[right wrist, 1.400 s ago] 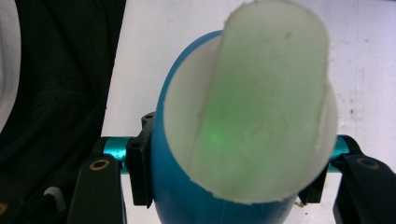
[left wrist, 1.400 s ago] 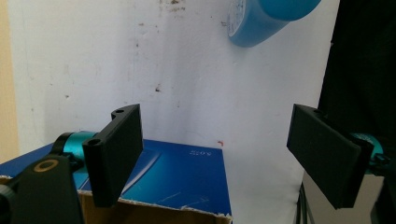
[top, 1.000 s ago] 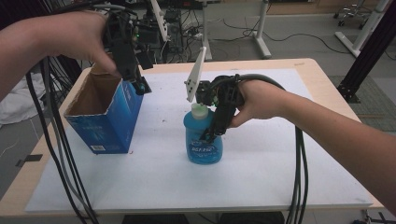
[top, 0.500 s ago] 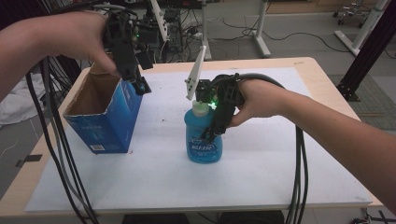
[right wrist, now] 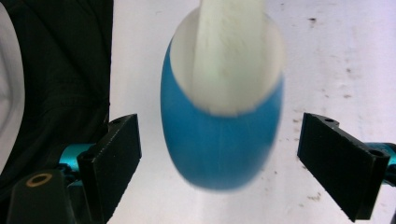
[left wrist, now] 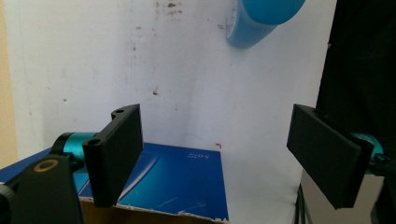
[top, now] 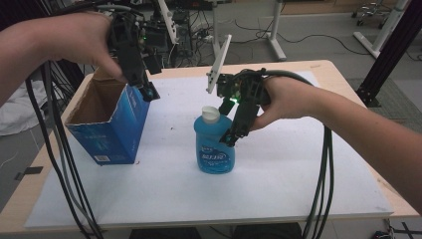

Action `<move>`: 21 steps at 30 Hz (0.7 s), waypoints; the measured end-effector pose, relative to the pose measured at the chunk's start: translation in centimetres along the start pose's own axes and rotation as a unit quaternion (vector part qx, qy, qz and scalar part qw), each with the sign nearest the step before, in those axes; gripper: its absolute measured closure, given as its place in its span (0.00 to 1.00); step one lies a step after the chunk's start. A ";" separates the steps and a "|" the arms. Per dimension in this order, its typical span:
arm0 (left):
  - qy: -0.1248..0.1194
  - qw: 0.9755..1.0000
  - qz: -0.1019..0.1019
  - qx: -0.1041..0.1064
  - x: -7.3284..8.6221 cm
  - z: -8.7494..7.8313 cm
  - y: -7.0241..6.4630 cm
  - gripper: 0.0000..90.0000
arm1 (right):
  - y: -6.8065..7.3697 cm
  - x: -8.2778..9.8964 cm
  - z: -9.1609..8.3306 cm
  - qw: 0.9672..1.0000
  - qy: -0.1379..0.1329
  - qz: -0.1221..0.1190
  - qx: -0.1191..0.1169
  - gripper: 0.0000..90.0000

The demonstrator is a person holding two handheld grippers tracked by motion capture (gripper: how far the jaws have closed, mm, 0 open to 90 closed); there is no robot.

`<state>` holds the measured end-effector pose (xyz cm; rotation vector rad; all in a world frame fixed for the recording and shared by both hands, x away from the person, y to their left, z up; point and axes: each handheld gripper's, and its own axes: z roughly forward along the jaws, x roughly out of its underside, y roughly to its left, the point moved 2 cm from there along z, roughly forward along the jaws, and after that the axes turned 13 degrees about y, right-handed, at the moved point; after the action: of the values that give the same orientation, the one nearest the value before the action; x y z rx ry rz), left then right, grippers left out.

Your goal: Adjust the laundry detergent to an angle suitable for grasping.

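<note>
A blue bottle [top: 215, 149] with a white cap [top: 210, 115] stands upright in the middle of the white mat. My right gripper [top: 232, 135] hangs over it from the right, tilted downward. In the right gripper view the gripper [right wrist: 219, 135] is open, and the bottle [right wrist: 219, 144] lies between the jaws without touching either. My left gripper [top: 149, 92] hovers above the far right corner of an open blue cardboard box [top: 107, 127]. In the left gripper view this gripper [left wrist: 215, 116] is open with nothing in it, above the box's side [left wrist: 177, 182].
The white mat [top: 164, 199] covers a wooden table [top: 343, 84]. Black cables [top: 323, 174] trail from both grippers down past the table's front edge. Beyond the far edge are table legs and cables on the floor. The bottle's base [left wrist: 254, 21] shows at the top of the left gripper view.
My right gripper has shifted slightly up and to the right beside the bottle. The bottle, the box and my left gripper have stayed where they were.
</note>
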<state>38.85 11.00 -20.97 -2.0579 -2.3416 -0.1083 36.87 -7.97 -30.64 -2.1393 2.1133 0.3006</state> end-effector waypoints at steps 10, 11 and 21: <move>-0.001 1.000 0.000 -0.002 -0.2 0.0 -0.1 0.21 | -1.1 2.9 -3.4 0.998 -0.029 0.055 0.014 0.14; -0.002 1.000 0.000 -0.001 -0.2 0.0 -0.1 0.21 | -1.2 3.2 -3.6 0.998 -0.032 0.060 0.015 0.14; 0.001 1.000 0.002 -0.001 -0.4 -0.1 -0.2 0.21 | -3.8 6.6 -6.2 0.978 -0.063 0.193 0.056 0.14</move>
<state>38.74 10.55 -20.95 -2.0620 -2.3386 -0.1124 41.11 -15.71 -26.25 -1.5939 2.3948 0.3326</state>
